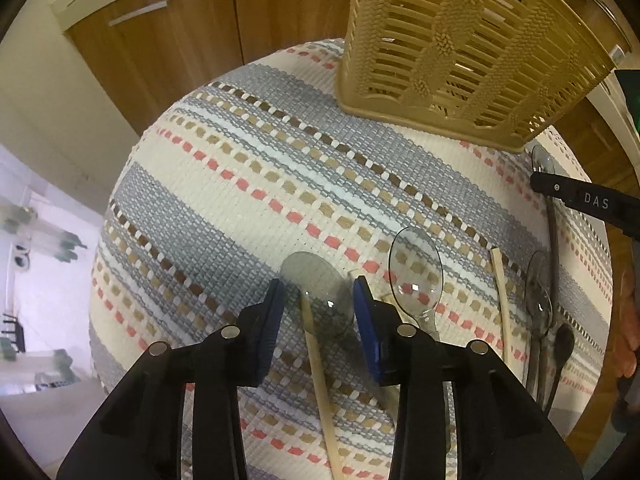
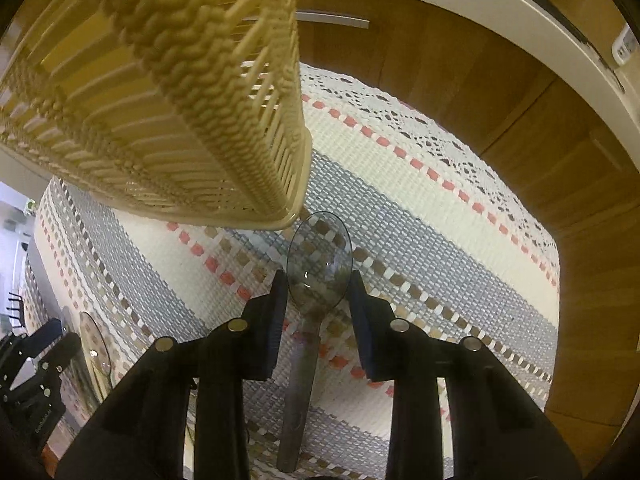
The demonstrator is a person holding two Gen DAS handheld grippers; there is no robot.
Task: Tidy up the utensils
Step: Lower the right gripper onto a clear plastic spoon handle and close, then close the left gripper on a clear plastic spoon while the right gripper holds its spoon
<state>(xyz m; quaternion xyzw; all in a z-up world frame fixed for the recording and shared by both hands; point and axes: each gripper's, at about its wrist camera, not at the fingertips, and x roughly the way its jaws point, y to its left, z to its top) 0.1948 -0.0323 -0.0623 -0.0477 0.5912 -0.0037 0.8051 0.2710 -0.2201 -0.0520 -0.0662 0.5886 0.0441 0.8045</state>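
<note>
Striped mat (image 1: 248,200) spread as workspace | slatted basket (image 1: 460,52) far side, awaiting utensils | left gripper (image 1: 318,292) narrowed astride smoky spoon (image 1: 320,292), untouched | right gripper (image 2: 318,284) likewise straddles tinted spoon (image 2: 320,264), poised for pickup

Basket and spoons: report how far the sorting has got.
Done: nothing visible; what shows of the basket holds no utensils. In hand: the left gripper straddles a smoky spoon and a wooden stick; the right gripper straddles another spoon. Neither is lifted. Left: the clear spoon and dark spoons on the mat.
</note>
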